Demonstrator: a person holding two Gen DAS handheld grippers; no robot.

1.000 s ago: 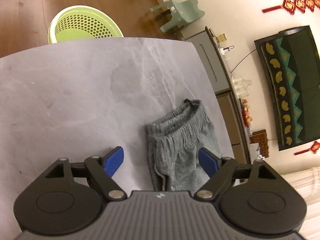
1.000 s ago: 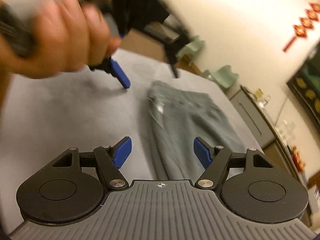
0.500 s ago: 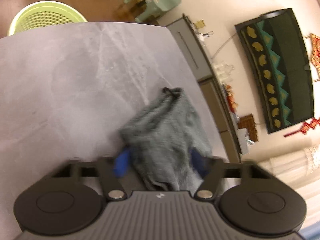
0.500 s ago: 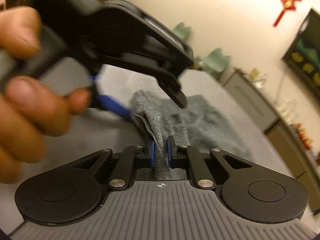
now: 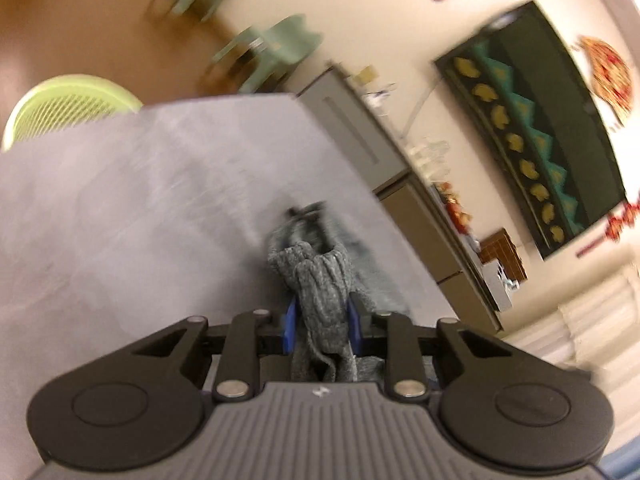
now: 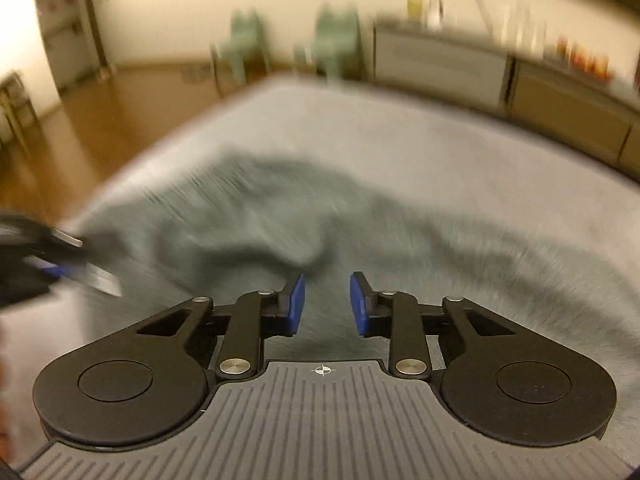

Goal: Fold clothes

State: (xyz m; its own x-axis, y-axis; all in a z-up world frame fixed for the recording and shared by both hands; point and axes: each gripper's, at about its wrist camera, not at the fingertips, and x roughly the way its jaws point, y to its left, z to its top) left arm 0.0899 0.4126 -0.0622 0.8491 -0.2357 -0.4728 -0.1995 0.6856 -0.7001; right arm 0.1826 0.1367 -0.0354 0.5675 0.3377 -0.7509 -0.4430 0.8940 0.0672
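The left gripper is closing, its blue pads clamped on a bunched fold of the grey knitted garment, which trails away toward 12 o'clock on the grey marble-look table. The right gripper is opening with nothing between its pads; the blurred cloth stretches from 9 to 3 o'clock ahead

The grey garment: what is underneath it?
The grey garment, pinched in the closing left gripper, lies on a pale grey table. Whatever sits beneath the cloth itself is covered.

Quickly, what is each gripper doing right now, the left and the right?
Left gripper: closing, jaws clamped on the grey garment.
Right gripper: jaws opening, nothing between them.
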